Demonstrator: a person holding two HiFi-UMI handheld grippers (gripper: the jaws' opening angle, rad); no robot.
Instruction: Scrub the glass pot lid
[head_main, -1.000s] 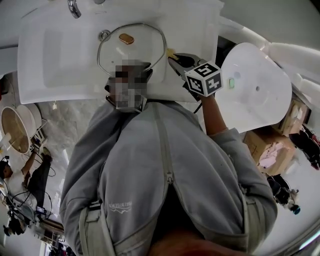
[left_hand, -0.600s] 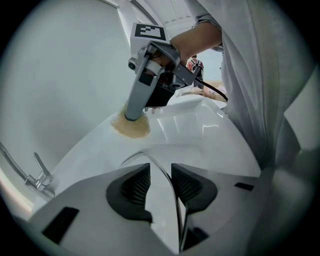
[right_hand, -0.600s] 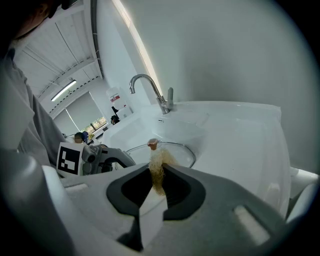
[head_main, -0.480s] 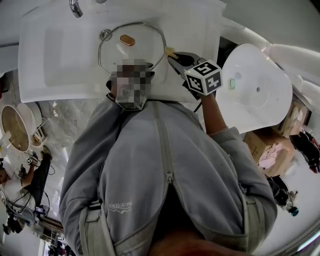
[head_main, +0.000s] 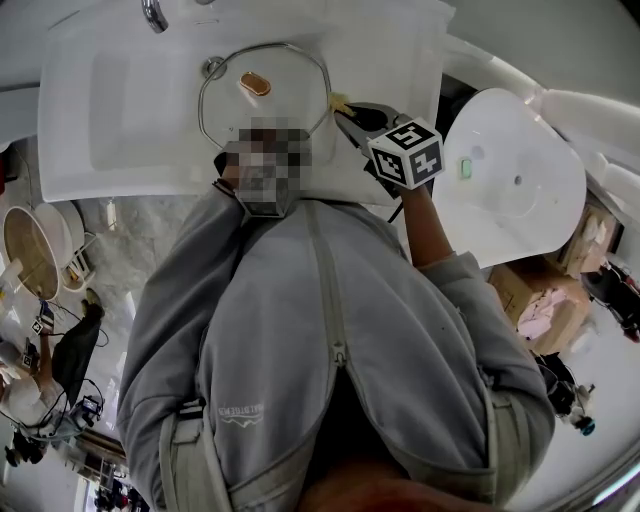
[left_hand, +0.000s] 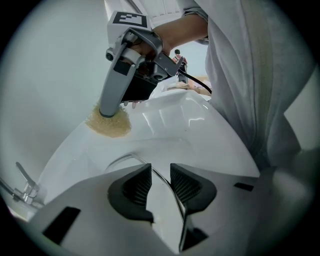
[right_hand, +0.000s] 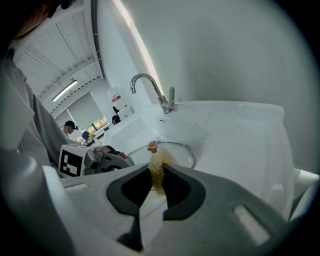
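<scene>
grey top (head_main: 330, 330): closest thing, fills most of the head view; there's a small white print low on it, way too tiny to read tbh
left gripper (left_hand: 160, 170): clamped on the glass lid (head_main: 285, 75) by its metal rim; the rim runs slantwise between the two ribbed pads; the jaws have just been closing a touch; in the head view it's mostly under the blurred patch
right gripper (right_hand: 157, 167): pinched tight on a tan sponge (right_hand: 160, 157); the sponge pokes out past the jaw tips
marker cubes: only black-and-white square patterns, no letters; right cube (head_main: 407, 153) faces the head camera; left cube (right_hand: 71, 161) shows in the right gripper view
sponge spot: its end sits at the lid's right edge in the head view; on the glass or just beside the rim, can't tell
glass lid spot: in the white sink (head_main: 120, 120), brown knob (head_main: 254, 84) facing up, rim right by the drain (head_main: 211, 68)
tap (right_hand: 150, 85): chrome, curved, behind the basin
bottle (right_hand: 116, 97): white with some red, past the tap; label unreadable
second basin (head_main: 510, 180): white, off to the right of the sink; small green patch (head_main: 463, 165) on it, no text I can make out
cardboard boxes (head_main: 535, 290): further right, down on the floor; no readable print
</scene>
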